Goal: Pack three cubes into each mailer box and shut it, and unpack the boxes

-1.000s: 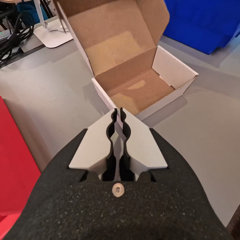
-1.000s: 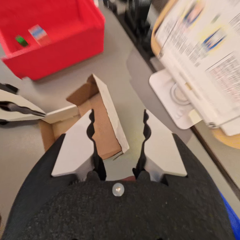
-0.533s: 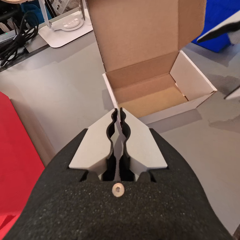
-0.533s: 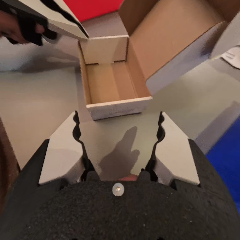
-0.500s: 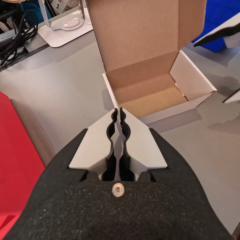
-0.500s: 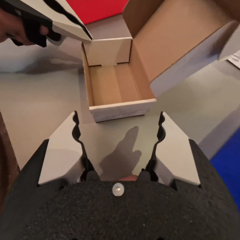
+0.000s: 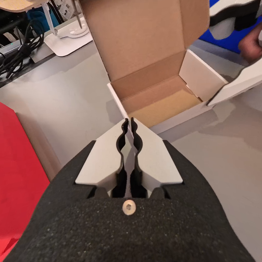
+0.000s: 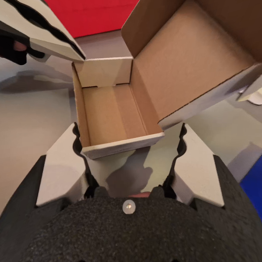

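A white mailer box stands open and empty on the grey table, its brown lid upright. My left gripper is shut on the box's near left wall at the corner. In the right wrist view the box lies just ahead, its lid tilted to the right. My right gripper is open wide, a finger on each side of the box's near end, not touching it. The left gripper shows pinching the far left corner. The right gripper's fingers reach the box's right end. No cubes are in view.
A red bin stands left of the box and also shows in the right wrist view. A blue bin is behind the box on the right. Black cables and a white stand base lie at the back left. My right gripper's tips are some 35 cm from the white stand base.
My right gripper has swung round to the box's right end, come close and opened wider. The box has turned in the left gripper's hold and its lid stands more upright.
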Available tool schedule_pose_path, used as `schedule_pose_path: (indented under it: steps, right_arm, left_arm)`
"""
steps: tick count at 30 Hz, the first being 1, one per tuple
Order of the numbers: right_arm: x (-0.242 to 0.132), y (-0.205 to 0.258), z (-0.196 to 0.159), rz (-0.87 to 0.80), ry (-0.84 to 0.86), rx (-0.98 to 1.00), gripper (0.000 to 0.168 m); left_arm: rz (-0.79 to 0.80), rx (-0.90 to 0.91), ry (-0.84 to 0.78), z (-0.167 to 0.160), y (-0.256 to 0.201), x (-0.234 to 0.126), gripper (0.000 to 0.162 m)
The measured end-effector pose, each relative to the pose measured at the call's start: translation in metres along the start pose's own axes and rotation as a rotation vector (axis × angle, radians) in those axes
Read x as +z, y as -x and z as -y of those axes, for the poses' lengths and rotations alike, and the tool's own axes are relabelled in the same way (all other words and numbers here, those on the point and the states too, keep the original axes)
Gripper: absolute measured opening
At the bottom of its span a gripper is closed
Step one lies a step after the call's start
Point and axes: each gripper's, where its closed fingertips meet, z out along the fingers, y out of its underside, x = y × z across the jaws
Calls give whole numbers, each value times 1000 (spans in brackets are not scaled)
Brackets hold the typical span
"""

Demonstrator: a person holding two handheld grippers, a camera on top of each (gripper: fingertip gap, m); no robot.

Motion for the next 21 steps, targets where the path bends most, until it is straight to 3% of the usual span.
schedule_pose_path:
  steps: [5,11,16,18,21]
  right_arm:
    - [10,17,-18,72,82,27,143]
    - [13,13,-23,66,132,23,134]
    - [12,13,-25,41,161,14,134]
    - [12,12,-25,33,161,27,134]
    - [12,12,-25,21,160,30,134]
  left_arm:
    - [0,-13,-1,0,2,1,2]
    - [-15,-20,1,0,1,0,5]
    - [-89,-100,8,5,-3,-12,28]
    - [-111,-128,-57,21,3,-30,28]
    - [-96,-91,-173,55,34,-65,46]
